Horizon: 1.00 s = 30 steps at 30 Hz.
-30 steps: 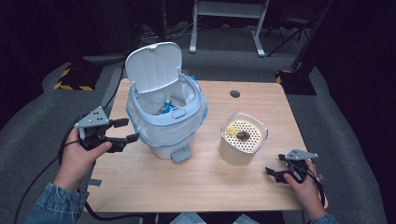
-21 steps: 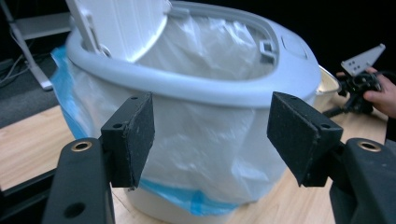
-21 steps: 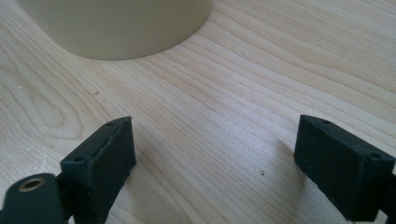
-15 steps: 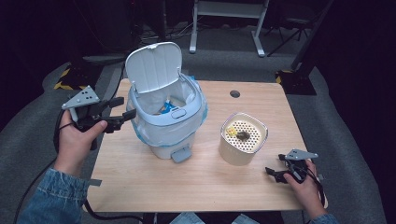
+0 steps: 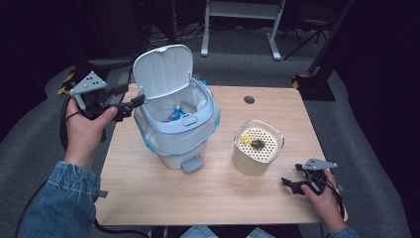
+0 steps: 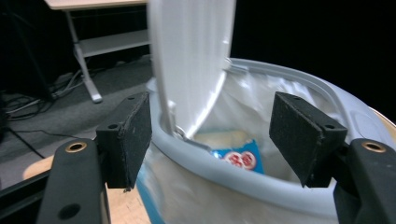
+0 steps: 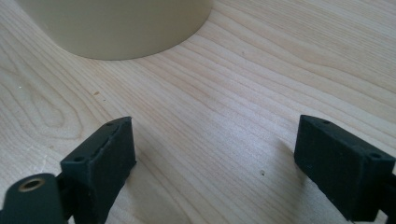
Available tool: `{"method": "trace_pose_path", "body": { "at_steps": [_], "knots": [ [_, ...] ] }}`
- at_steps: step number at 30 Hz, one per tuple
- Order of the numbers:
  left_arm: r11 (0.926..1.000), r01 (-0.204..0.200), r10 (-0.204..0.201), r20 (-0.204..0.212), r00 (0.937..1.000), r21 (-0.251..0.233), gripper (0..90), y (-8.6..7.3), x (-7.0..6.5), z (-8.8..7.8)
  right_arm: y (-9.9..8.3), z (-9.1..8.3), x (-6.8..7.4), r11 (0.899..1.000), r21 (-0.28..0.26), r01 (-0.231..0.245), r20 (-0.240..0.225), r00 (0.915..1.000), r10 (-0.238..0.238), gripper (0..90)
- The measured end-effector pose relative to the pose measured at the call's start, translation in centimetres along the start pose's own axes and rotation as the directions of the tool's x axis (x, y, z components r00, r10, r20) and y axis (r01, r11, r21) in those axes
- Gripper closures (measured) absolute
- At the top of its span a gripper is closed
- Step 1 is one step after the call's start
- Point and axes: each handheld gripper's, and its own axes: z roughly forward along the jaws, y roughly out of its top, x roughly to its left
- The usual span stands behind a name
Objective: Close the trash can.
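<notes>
A white and light-blue pedal bin (image 5: 176,141) stands left of centre on the wooden table (image 5: 208,198). Its lid (image 5: 163,72) is raised, and a blue packet (image 5: 177,115) lies in the clear liner. My left gripper (image 5: 134,103) is open at the bin's left rim, just below the lid. In the left gripper view its jaws (image 6: 210,135) straddle the rim (image 6: 243,179) and the lid's edge (image 6: 191,60), with the packet (image 6: 236,158) beyond. My right gripper (image 5: 292,183) rests open on the table at the front right. The cream container (image 7: 116,23) is ahead of it (image 7: 215,158).
The cream container (image 5: 257,148) has a perforated top with small scraps on it, right of the bin. The bin's foot pedal (image 5: 191,163) faces the front edge. A cable hole (image 5: 249,99) sits near the table's back edge. A white desk frame (image 5: 242,20) stands behind.
My left gripper has risen and moved forward along the bin's left side to the rim under the lid. The right gripper has stayed in place.
</notes>
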Motion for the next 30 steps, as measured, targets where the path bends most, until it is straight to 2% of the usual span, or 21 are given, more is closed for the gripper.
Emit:
{"method": "trace_pose_path", "body": {
  "at_steps": [5,9,12,17,21,30],
  "knots": [
    [0.9999,-0.010,0.010,-0.031,0.9995,0.008,30.3,1.0,0.4,1.1,0.0,0.0,0.0,1.000,0.000,0.000,0.000,1.0000,0.000,12.8],
    [0.9999,-0.013,0.013,-0.038,0.9992,0.000,30.3,1.7,0.6,1.8,0.0,0.0,0.0,1.000,0.000,0.000,0.000,1.0000,0.000,12.8],
    [0.9998,-0.011,0.010,-0.023,0.9997,-0.016,30.6,2.0,0.6,2.1,0.0,0.0,0.0,1.000,0.000,0.000,0.000,1.0000,0.000,12.8],
    [0.9992,-0.016,0.017,0.029,0.9994,-0.037,33.8,2.4,0.2,2.2,0.0,0.0,0.0,1.000,0.000,0.000,0.000,1.0000,0.000,12.8],
    [0.9992,-0.038,0.038,0.021,0.9991,-0.016,31.4,2.6,-0.3,2.1,0.0,0.0,0.0,1.000,0.000,0.000,0.000,1.0000,0.000,12.8],
    [0.9986,-0.054,0.054,0.061,0.9967,-0.001,31.3,2.6,-1.6,1.5,0.0,0.0,0.0,1.000,0.000,0.000,0.000,1.0000,0.000,12.8]
  ]
}}
